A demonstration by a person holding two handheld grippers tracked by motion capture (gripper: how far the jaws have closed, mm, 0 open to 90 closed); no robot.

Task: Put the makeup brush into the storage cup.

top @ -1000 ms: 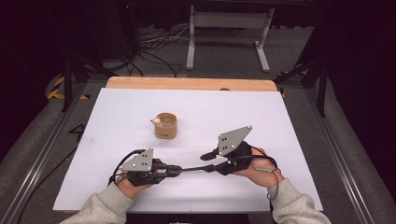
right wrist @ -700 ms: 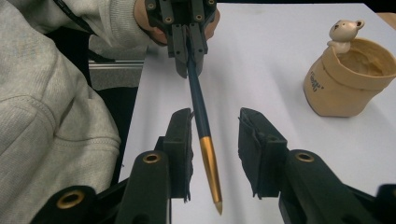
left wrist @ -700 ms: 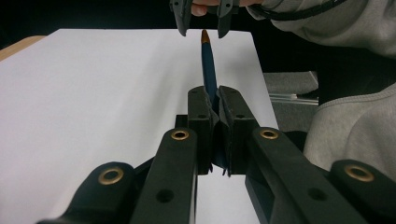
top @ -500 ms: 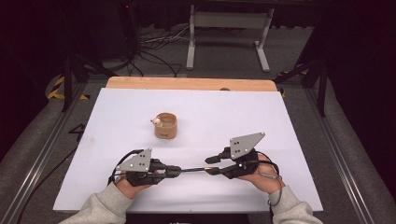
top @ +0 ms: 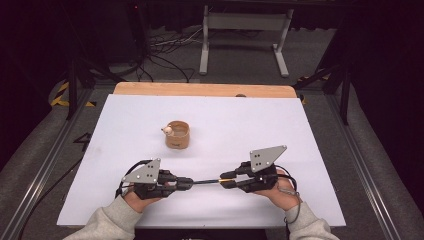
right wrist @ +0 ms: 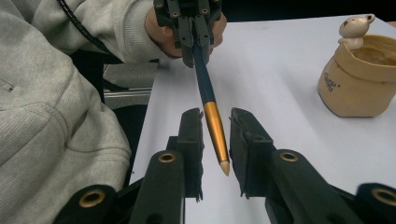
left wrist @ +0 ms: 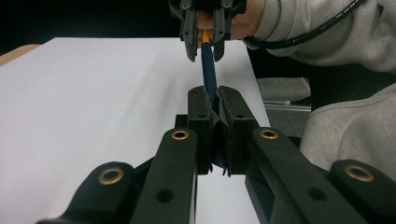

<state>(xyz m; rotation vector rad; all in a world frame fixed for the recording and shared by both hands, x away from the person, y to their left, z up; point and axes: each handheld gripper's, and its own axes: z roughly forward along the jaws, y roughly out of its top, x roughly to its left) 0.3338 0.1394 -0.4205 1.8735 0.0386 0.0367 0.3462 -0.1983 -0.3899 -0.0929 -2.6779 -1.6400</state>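
A dark blue pen (top: 205, 181) with a gold end lies level just above the table's near edge. My left gripper (top: 189, 182) is shut on its blue end (left wrist: 208, 70), the jaws pressed tight around it (left wrist: 213, 100). My right gripper (top: 224, 180) faces it from the right. The pen's gold end (right wrist: 215, 130) lies between the right gripper's (right wrist: 217, 121) jaws. Those jaws have just been closing, but a gap still shows on each side of the pen. The pads do not touch it.
A small tan cup (top: 177, 134) with a little figure on its rim stands mid-table, beyond the grippers; in the right gripper view the cup (right wrist: 362, 79) is off to the right. The white table sheet (top: 260, 125) ends in a wooden strip (top: 200, 89) at the far edge.
My right gripper has come down and nearer the person, level with the pen, and its jaws have narrowed around the gold end. The left gripper and pen stayed put.
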